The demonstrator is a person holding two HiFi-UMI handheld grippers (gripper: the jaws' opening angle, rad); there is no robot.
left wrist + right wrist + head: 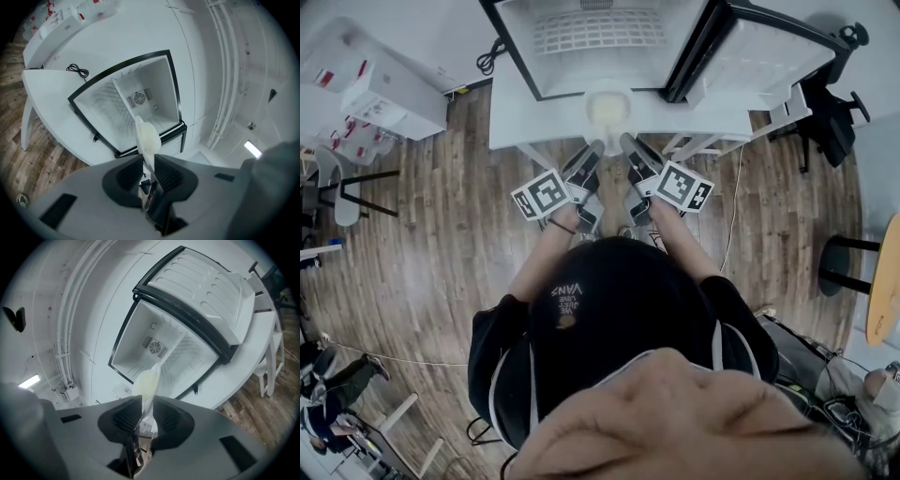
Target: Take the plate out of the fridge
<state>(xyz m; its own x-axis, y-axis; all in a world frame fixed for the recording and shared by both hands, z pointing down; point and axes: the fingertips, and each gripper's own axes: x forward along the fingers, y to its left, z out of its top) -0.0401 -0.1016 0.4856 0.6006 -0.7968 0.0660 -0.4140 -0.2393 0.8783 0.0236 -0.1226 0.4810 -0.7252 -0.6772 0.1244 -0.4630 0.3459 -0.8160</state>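
A pale cream plate (607, 113) hangs in front of the open white fridge (598, 37), outside its cavity and held from both sides. My left gripper (594, 150) grips its left rim and my right gripper (628, 145) grips its right rim. In the left gripper view the plate (148, 137) stands edge-on, with the left gripper (149, 163) shut on its rim. The right gripper view shows the plate (146, 383) edge-on too, pinched by the right gripper (143, 405). The fridge interior (140, 101) behind it looks bare, with a fan grille at the back.
The fridge door (750, 56) stands swung open to the right. The fridge sits on a white table (516, 117) with a black cable (490, 58) beside it. A white cabinet (380, 94) stands at the left, and a black chair (830, 117) at the right, on wooden floor.
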